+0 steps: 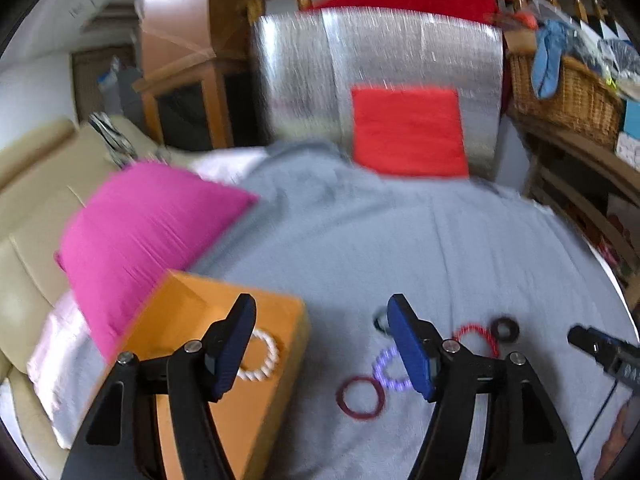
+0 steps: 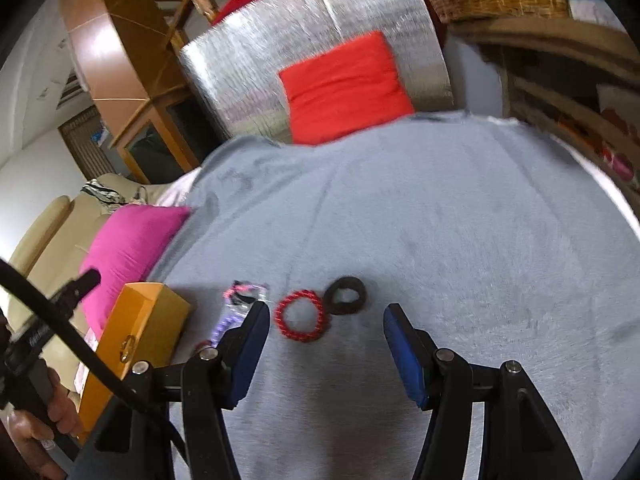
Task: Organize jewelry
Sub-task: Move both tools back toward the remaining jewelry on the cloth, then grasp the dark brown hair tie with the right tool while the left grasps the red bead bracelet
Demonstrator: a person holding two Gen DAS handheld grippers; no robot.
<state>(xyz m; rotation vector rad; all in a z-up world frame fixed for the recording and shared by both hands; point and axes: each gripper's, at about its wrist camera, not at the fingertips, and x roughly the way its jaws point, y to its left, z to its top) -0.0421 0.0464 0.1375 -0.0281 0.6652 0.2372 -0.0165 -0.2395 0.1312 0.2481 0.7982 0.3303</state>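
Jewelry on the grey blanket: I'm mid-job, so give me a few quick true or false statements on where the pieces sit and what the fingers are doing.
1. The white bead bracelet lies on the orange box. True.
2. The left gripper is closed on the purple bracelet. False: its fingers are open and hold nothing.
3. The red bead bracelet and the black ring lie side by side on the grey blanket. True.
4. The right gripper holds the red bead bracelet. False: the bracelet lies ahead of its open fingers.
5. The dark red bangle is in the box. False: it lies on the blanket.
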